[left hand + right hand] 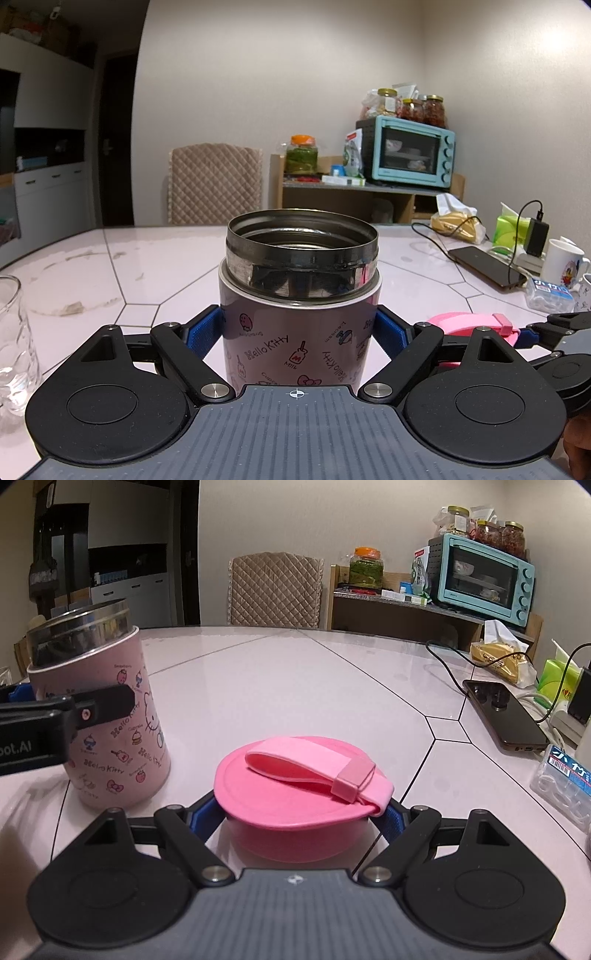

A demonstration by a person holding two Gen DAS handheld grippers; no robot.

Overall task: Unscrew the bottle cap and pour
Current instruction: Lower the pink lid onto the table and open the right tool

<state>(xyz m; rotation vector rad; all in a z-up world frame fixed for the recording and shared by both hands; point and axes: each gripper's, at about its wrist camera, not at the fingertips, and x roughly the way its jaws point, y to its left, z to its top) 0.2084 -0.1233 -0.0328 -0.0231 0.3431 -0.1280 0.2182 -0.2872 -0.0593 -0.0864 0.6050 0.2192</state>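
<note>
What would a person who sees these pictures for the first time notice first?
First, the pink Hello Kitty bottle at the centre of the left wrist view, its steel mouth open, gripped at both sides by the left gripper. Then its pink cap, off the bottle and low over the table between the jaws of the right gripper. A clear glass stands at the far left.

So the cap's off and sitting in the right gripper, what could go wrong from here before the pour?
1. The pink cap sits low over the table between the right gripper's fingers; released unevenly, it might skid toward the phone.
2. The left gripper holds the open flask low on its body, so tilting could let it slip.
3. The glass stands at the far left edge of the left wrist view; a misjudged pour could miss it.
</note>
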